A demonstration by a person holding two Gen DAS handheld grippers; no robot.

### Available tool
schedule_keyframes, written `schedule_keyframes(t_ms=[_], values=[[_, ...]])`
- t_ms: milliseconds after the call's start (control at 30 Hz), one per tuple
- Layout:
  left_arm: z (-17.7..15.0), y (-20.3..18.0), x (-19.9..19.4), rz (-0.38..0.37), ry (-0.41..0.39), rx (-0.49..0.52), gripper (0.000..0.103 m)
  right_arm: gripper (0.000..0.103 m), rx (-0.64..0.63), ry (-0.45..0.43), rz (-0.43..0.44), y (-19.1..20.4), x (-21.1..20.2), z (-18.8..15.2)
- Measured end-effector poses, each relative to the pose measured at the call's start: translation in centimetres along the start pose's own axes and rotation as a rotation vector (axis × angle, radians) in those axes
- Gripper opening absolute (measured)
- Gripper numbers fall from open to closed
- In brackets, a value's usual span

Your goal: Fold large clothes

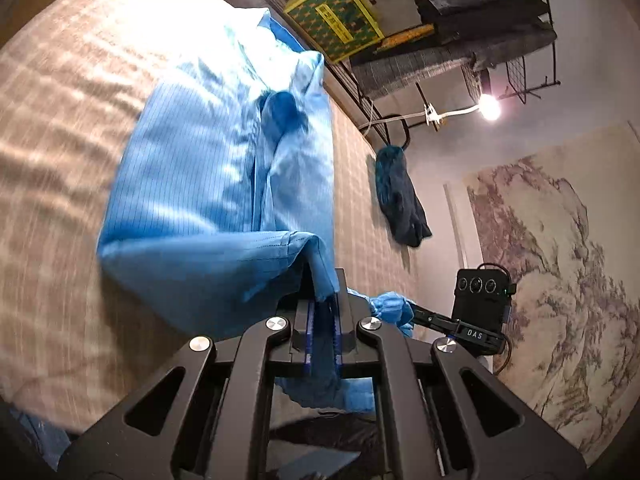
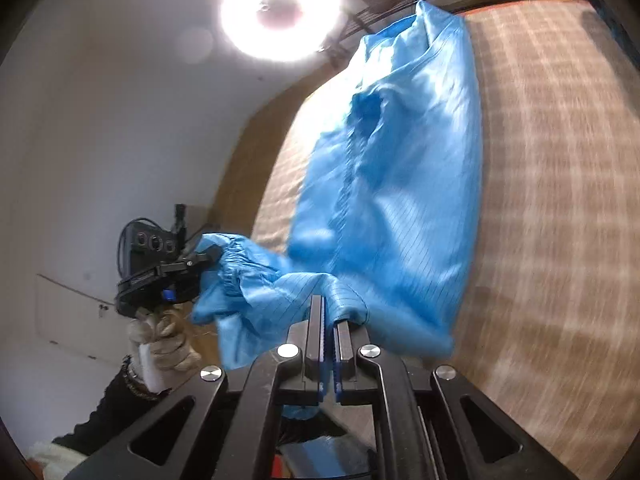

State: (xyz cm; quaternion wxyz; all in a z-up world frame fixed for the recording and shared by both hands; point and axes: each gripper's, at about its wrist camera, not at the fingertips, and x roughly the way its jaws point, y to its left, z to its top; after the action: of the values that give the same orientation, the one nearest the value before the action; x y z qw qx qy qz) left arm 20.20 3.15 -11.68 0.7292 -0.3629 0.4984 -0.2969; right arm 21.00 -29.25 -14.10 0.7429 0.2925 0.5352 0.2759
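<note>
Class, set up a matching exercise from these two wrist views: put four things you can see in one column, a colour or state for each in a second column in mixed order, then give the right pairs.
Things:
1. garment
2. left gripper
3. box
4. bedcover

Descriptions:
A. yellow and green
B. light blue, partly lifted
C. beige checked
D. shut on blue cloth

Pairs: 1-B, 2-D, 3-A, 4-C

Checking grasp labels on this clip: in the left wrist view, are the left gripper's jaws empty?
No, the left gripper is shut on the hem of the blue garment, which lies on the checked bed cover.
</note>
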Motion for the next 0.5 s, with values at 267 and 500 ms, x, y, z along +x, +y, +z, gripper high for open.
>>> schedule_keyframes(t_ms=[267, 500], values=[[6.1, 3.0, 4.4, 0.065, -0.037, -0.039, 0.005, 0.0, 0.048, -0.004, -0.071, -4.2, 2.8, 7.1], [9.0, 6.4, 7.2, 0.129, -0.047, -0.076, 0.005, 0.0, 0.113, 0.015, -0.098, -7.6, 5.5, 10.4]])
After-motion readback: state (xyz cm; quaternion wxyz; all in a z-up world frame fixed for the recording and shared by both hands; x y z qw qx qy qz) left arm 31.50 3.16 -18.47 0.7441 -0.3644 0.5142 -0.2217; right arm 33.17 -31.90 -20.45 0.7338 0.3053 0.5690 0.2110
